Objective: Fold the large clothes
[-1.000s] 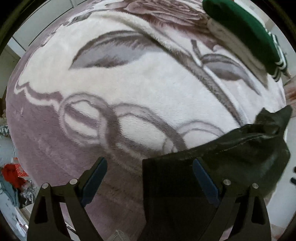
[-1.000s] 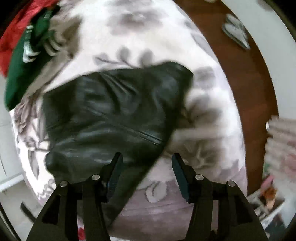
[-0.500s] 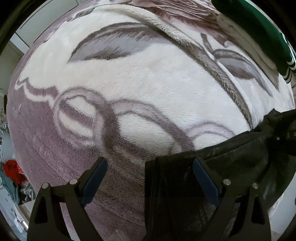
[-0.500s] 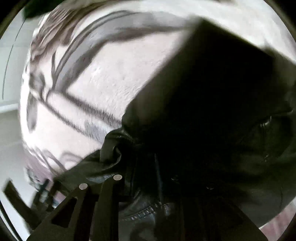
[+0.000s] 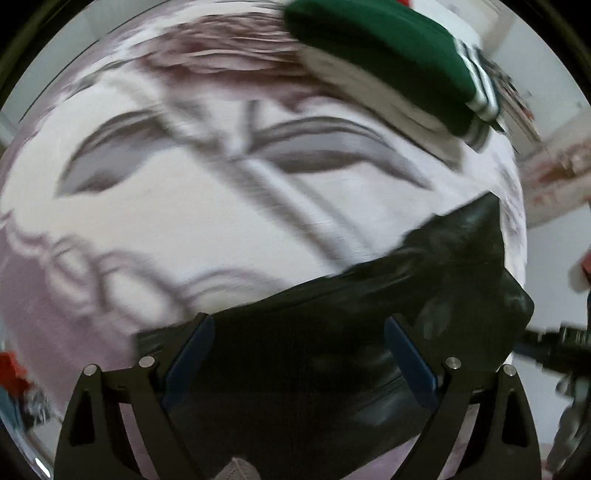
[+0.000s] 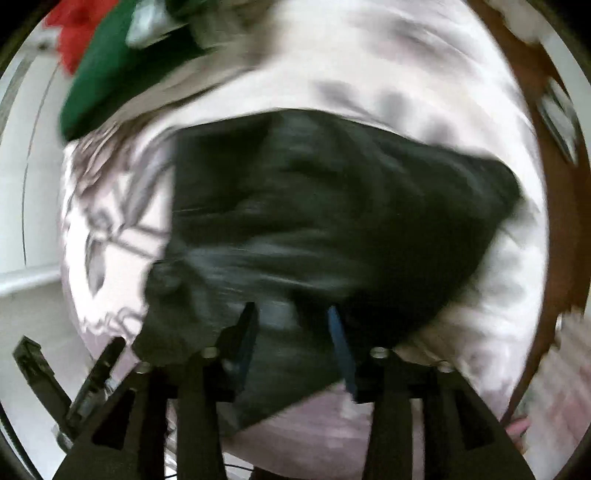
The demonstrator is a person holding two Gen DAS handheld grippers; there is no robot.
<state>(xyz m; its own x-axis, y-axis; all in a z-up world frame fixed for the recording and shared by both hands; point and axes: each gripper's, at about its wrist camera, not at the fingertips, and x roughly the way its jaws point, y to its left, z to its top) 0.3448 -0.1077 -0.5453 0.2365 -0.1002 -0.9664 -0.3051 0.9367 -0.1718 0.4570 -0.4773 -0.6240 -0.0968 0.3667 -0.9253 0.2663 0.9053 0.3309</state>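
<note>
Black leather jacket point(image 5: 332, 350) lying crumpled on a plush floral blanket point(image 5: 207, 221), seen from both wrist cameras; both views are motion-blurred. Left gripper point(image 5: 299, 354): fingers spread wide apart, blue pads point(image 5: 188, 354) facing inward, poised over the near edge of the jacket — the dark material fills the gap between them, but neither pad is seen pressing on it. Right gripper point(image 6: 291, 343): fingers parted with a narrower gap, blue pad point(image 6: 341, 350) on the right finger, held over the lower portion of the jacket point(image 6: 314, 229); whether the tips touch the leather cannot be told through the blur. In the right wrist view the garment forms an irregular dark mass across the middle of the blanket point(image 6: 388, 66), one corner pointing toward the blanket's right side. Part of the other gripper's black frame point(image 6: 55, 384) shows at lower left. Beyond the jacket — at the far edge of the blanket — lies a green garment with white stripes point(image 5: 388, 62), well apart from the jacket; red fabric point(image 6: 74, 29) sits just beside it in the right wrist view. Brown wooden floor point(image 6: 565, 221) borders the blanket's right side.
</note>
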